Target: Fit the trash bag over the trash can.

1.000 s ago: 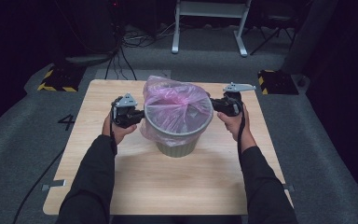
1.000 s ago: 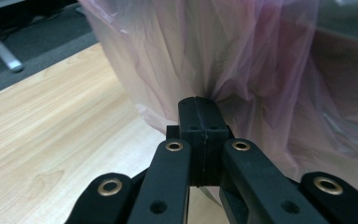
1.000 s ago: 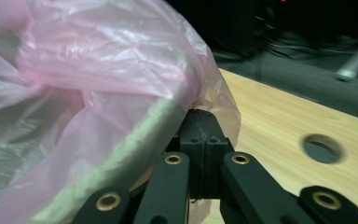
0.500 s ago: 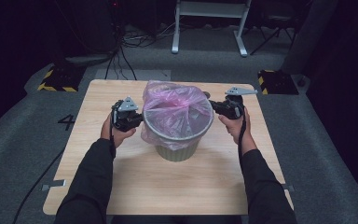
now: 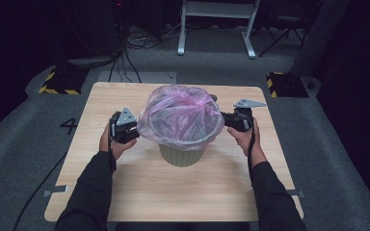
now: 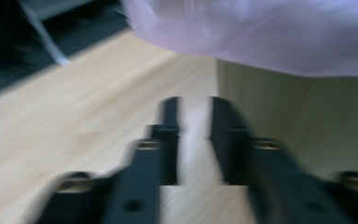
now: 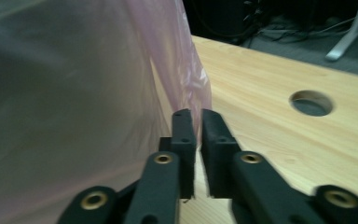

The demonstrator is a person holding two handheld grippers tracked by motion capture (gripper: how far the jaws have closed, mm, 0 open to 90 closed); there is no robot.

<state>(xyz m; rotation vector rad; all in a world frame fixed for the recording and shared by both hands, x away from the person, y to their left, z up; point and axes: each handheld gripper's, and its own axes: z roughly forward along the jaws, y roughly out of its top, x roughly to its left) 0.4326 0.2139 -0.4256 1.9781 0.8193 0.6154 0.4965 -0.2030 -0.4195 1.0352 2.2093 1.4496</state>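
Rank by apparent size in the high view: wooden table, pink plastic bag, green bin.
1. wooden table
2. pink plastic bag
3. green bin, largely hidden under the bag, so only its visible part counts.

A translucent pink bag (image 5: 180, 113) lines a pale green bin (image 5: 180, 155) on the light wood-grain worktop (image 5: 173, 192), between black grippers with brass-coloured rivets, while grey carpet (image 5: 24, 144) carries yellow-and-black striped blocks (image 5: 58, 82).

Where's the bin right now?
In the high view the green bin stands mid-table, pink bag over its rim, between the left gripper and right gripper.
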